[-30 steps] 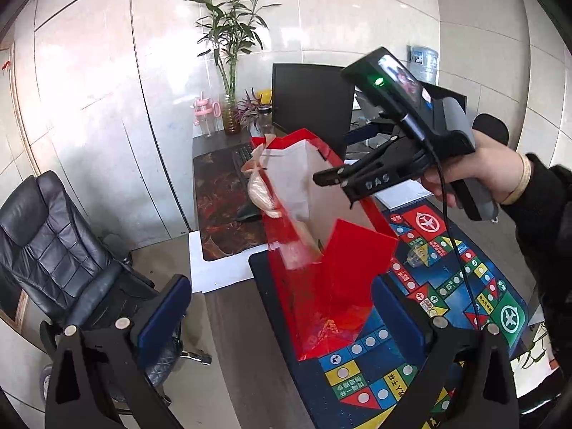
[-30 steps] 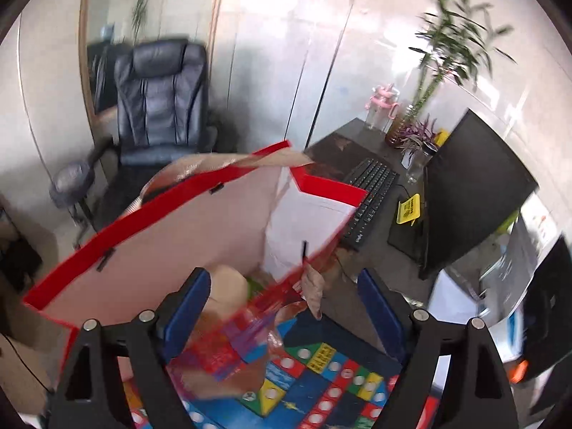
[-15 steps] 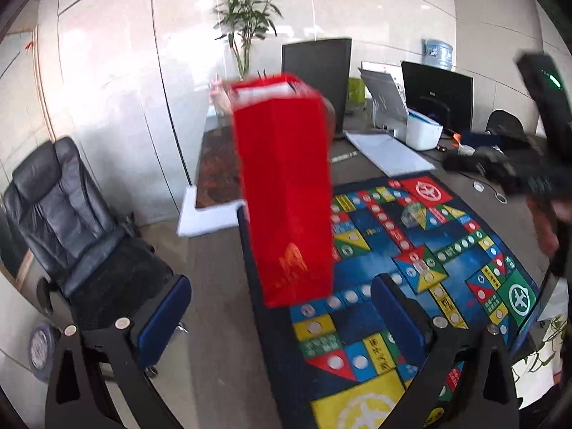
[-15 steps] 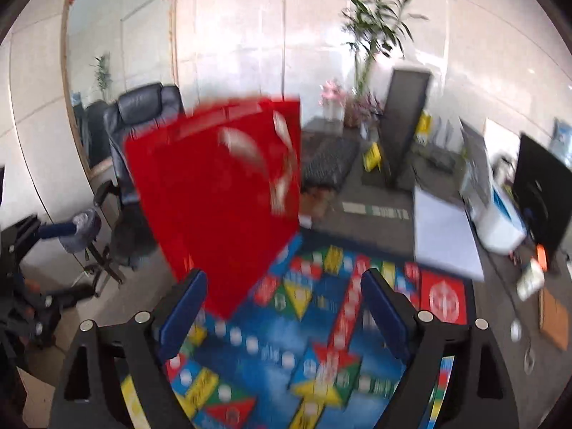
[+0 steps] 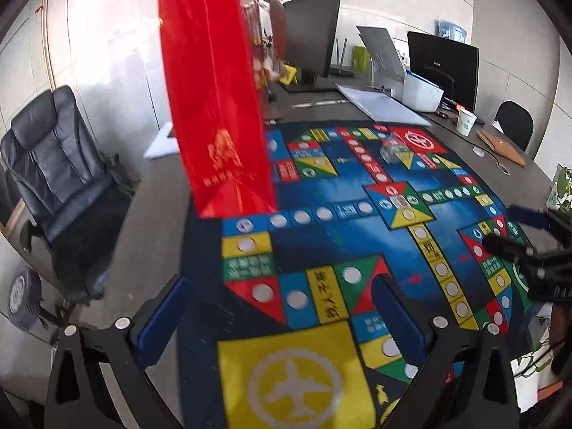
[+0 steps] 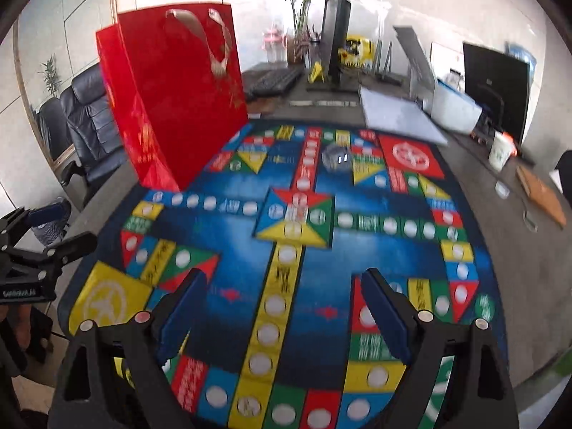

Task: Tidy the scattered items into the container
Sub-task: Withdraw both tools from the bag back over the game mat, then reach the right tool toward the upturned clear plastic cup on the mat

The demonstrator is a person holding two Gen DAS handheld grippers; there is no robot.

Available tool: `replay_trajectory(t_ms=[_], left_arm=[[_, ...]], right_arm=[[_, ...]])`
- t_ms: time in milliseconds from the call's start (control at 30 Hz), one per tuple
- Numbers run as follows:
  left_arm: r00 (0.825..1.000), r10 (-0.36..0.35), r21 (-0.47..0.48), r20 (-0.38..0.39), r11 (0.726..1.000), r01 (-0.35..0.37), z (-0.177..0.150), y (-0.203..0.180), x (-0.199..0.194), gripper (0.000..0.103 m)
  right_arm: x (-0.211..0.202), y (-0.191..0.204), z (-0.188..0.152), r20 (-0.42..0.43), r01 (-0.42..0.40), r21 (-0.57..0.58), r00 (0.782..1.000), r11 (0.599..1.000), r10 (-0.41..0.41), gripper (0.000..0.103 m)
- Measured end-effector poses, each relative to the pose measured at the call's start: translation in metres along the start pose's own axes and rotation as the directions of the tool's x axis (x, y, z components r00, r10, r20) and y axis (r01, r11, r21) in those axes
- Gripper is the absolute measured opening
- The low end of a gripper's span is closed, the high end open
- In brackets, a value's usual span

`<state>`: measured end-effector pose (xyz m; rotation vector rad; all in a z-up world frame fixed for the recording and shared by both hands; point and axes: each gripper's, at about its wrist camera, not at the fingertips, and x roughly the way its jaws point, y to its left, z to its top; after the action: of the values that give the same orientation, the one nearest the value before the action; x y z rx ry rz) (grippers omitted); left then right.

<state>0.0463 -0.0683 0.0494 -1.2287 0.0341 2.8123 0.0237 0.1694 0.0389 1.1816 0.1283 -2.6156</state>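
A tall red paper gift bag (image 5: 218, 107) stands upright at the far left corner of the colourful game mat (image 5: 357, 236); it also shows in the right wrist view (image 6: 171, 96) with its ribbon handles hanging. A small clear round item (image 6: 336, 159) lies on the mat's far side, also in the left wrist view (image 5: 392, 150). A small clear item (image 6: 296, 211) sits at the mat's centre. My left gripper (image 5: 279, 314) is open and empty above the mat's near edge. My right gripper (image 6: 282, 318) is open and empty, also above the near edge.
The mat lies on a grey desk (image 6: 529, 257). At the back are monitors (image 5: 311, 32), a keyboard (image 6: 273, 80), papers (image 6: 397, 116), a white printer (image 5: 422, 94) and a paper cup (image 6: 500, 152). A black office chair (image 5: 60, 164) stands left of the desk.
Both grippers have pulled back from the red bag to the mat's near edge. The bag, tilted and held open a second ago, now stands upright on its own.
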Motion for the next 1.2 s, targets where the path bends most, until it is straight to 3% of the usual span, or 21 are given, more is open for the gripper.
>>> replay_trajectory(t_ms=[700, 1000, 1200], left_arm=[[0.998, -0.041, 0.002, -0.058, 0.999, 0.041, -0.002, -0.02, 0.027, 0.103], [0.995, -0.051, 0.018, -0.088, 0.998, 0.053, 0.007, -0.035, 0.061, 0.103], [0.994, -0.088, 0.079, -0.072, 0.992, 0.094, 0.043, -0.055, 0.086, 0.103]], right_arm=[[0.025, -0.028, -0.008, -0.041, -0.001, 0.044, 0.999, 0.999, 0.002, 0.091], [0.053, -0.046, 0.02, -0.069, 0.041, -0.002, 0.997, 0.999, -0.041, 0.091], [0.068, -0.049, 0.055, -0.038, 0.071, -0.037, 0.997, 0.997, -0.073, 0.091]])
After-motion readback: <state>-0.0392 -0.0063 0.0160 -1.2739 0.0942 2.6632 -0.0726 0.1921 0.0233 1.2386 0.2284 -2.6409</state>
